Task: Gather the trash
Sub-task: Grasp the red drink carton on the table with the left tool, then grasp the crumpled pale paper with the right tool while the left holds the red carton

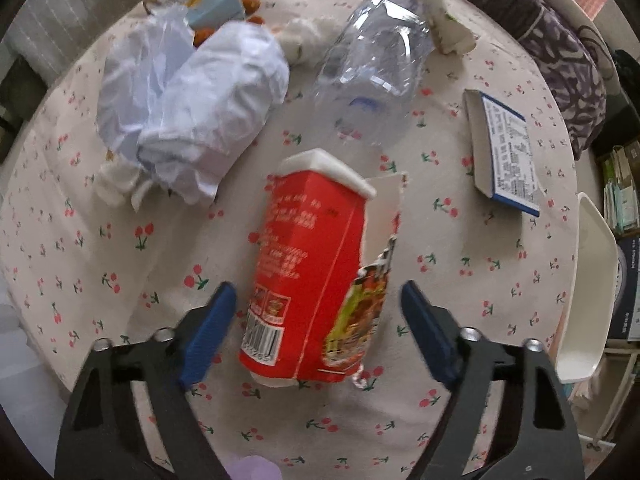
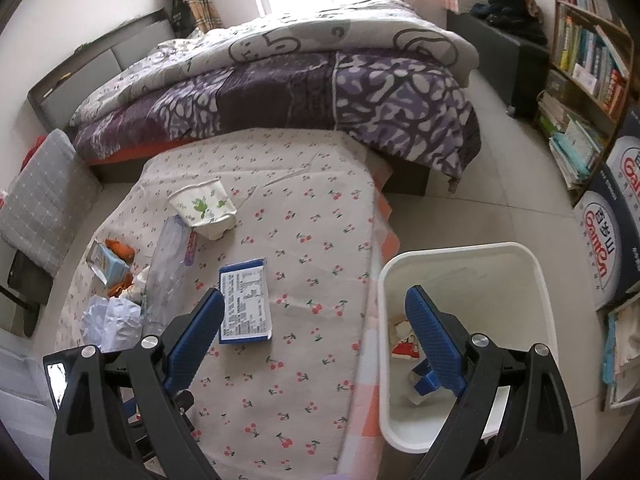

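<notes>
A red carton with a white cap lies on the cherry-print surface, straight ahead of your left gripper. Its near end sits between the two blue fingers, which stand wide apart, each clear of the carton's sides, gripping nothing.

Beyond the carton, the left view shows a crumpled white plastic bag to the left, a crushed clear bottle in the middle, and a blue-edged printed box lying flat to the right. A tipped paper cup lies at the far edge, with a small light-blue carton and orange scraps behind the bag.

Only the right view shows the white bin fully, standing on the floor beside the surface, with a few red-and-white scraps at its bottom. The red carton does not appear in that view. It also takes in a bed with a purple quilt behind the surface and a bookshelf at right.

Your right gripper hangs above the surface's edge, tilted downward, its fingers spread wide and empty, one over the printed box, the other over the bin.
</notes>
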